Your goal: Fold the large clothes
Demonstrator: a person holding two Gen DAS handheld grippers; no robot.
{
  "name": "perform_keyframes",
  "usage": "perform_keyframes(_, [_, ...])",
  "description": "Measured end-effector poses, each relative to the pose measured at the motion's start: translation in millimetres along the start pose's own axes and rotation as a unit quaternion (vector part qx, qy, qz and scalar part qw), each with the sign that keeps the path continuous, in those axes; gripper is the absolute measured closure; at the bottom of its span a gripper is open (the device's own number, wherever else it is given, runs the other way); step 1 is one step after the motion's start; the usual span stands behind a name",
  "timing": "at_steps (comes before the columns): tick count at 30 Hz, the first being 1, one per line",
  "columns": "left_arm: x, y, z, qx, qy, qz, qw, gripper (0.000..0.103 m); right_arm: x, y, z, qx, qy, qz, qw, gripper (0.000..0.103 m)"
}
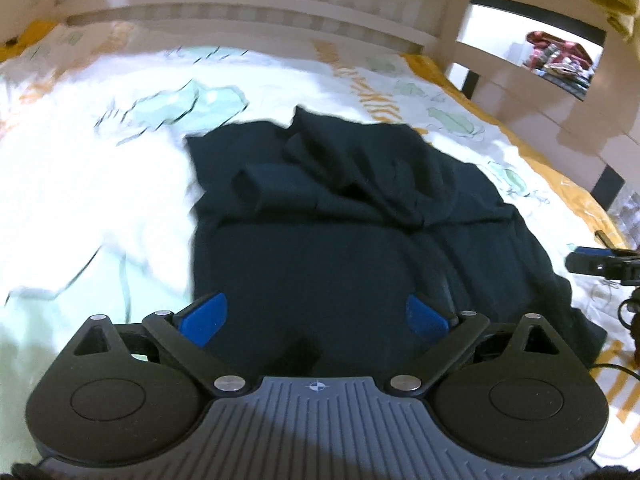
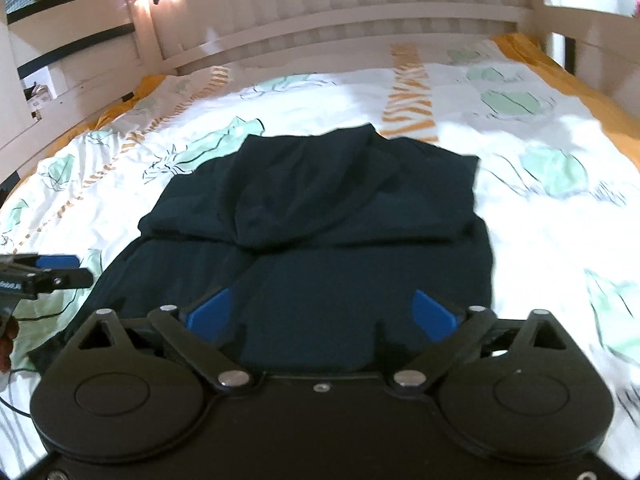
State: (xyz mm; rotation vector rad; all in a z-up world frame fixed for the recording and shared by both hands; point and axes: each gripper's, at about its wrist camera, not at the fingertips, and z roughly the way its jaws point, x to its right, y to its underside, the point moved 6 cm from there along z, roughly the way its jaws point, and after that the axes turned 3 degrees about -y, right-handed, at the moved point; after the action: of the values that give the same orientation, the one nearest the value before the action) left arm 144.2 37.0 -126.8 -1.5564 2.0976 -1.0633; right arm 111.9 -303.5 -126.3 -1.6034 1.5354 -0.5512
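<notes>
dark navy garment (image 1: 320, 200) lies partly folded on the printed bedspread (image 1: 100, 160), far part doubled and rumpled over the flat near part; left gripper (image 1: 316, 316) and right gripper (image 2: 320, 312) both above its near edge, blue pads spread wide, nothing pinched between them.

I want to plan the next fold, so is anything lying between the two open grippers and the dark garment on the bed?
Nothing visible does. The dark garment lies partly folded on the patterned bedcover, directly ahead of the left gripper and the right gripper. Both stand open with nothing between their fingers, and no other object lies on the fabric.
</notes>
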Motion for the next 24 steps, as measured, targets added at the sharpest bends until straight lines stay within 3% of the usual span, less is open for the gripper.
perform_keyframes(9, [-25, 36, -9, -0.042, -0.014, -0.068, 0.9967, 0.005, 15, 38, -21, -0.060, 0.039, 0.042, 0.997, 0.001])
perform_keyframes(13, [-24, 42, 9, -0.093, -0.014, -0.061, 0.9937, 0.005, 32, 57, -24, -0.092, 0.052, 0.106, 0.989, 0.001])
perform_keyframes(16, [-19, 47, 23, -0.129, -0.016, -0.043, 0.9906, 0.000, 35, 59, -24, -0.093, 0.048, 0.114, 0.988, 0.001])
perform_keyframes(24, [-16, 50, 35, -0.149, -0.018, -0.039, 0.9880, 0.000, 33, 65, 0, -0.147, 0.042, 0.091, 0.984, 0.000])
